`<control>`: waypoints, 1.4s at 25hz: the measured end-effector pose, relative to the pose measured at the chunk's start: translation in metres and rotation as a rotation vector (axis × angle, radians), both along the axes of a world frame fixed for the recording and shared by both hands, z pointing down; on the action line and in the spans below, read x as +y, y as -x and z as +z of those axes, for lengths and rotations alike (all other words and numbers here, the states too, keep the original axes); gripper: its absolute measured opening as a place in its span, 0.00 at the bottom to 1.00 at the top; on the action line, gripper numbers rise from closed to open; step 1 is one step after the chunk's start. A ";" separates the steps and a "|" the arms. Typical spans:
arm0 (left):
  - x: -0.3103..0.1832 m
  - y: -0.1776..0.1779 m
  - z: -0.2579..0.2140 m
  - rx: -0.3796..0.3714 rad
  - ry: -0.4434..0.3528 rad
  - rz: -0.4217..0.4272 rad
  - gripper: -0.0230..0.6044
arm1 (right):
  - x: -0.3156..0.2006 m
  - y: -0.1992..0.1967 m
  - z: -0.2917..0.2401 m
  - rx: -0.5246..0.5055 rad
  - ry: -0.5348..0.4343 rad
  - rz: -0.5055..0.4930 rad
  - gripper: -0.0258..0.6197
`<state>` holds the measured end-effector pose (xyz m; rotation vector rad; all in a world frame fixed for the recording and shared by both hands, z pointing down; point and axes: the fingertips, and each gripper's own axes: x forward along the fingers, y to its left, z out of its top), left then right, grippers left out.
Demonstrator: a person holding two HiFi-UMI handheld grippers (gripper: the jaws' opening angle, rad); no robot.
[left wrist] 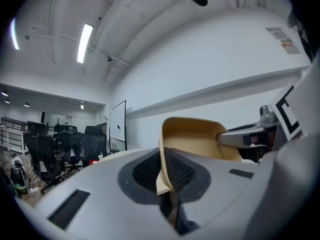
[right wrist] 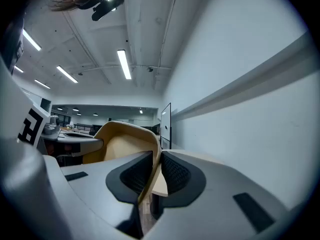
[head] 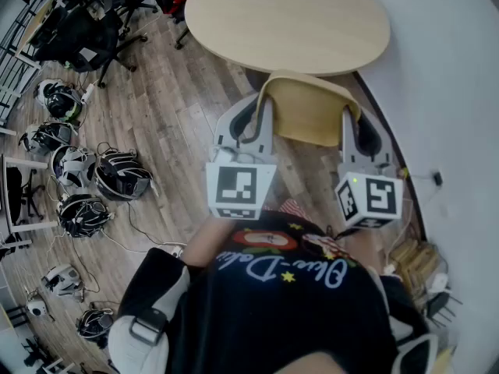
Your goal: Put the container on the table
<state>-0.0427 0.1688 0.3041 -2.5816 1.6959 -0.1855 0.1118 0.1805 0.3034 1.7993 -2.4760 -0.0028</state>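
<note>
A tan plastic container [head: 308, 109] hangs in the air between my two grippers, just short of the round wooden table [head: 288, 18]. My left gripper [head: 263, 111] is shut on the container's left wall, which in the left gripper view stands pinched between the ribbed pads of that left gripper [left wrist: 167, 176]. My right gripper [head: 351, 123] grips the opposite wall, and in the right gripper view the rim sits clamped at the right gripper [right wrist: 154, 176]. The container [left wrist: 192, 136] looks empty, with its open side [right wrist: 122, 146] facing the person. Both grippers point level towards the table.
A curved white wall [head: 444, 68] runs close on the right. Black office chairs [head: 86, 29] stand at the far left. Several helmet-like devices [head: 86, 178] and cables lie on the wooden floor at left. A whiteboard [left wrist: 118, 126] stands beyond the table.
</note>
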 end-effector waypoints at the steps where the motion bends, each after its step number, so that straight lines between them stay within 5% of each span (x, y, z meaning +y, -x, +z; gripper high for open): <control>1: 0.000 -0.002 -0.001 -0.001 -0.002 -0.001 0.05 | 0.000 -0.002 -0.002 -0.003 0.002 0.003 0.13; 23: 0.003 -0.054 -0.008 -0.032 -0.022 -0.037 0.05 | -0.005 -0.054 -0.003 -0.013 -0.021 -0.035 0.13; 35: -0.056 -0.075 0.004 -0.044 -0.019 0.033 0.05 | -0.056 -0.073 0.005 0.016 -0.018 0.014 0.13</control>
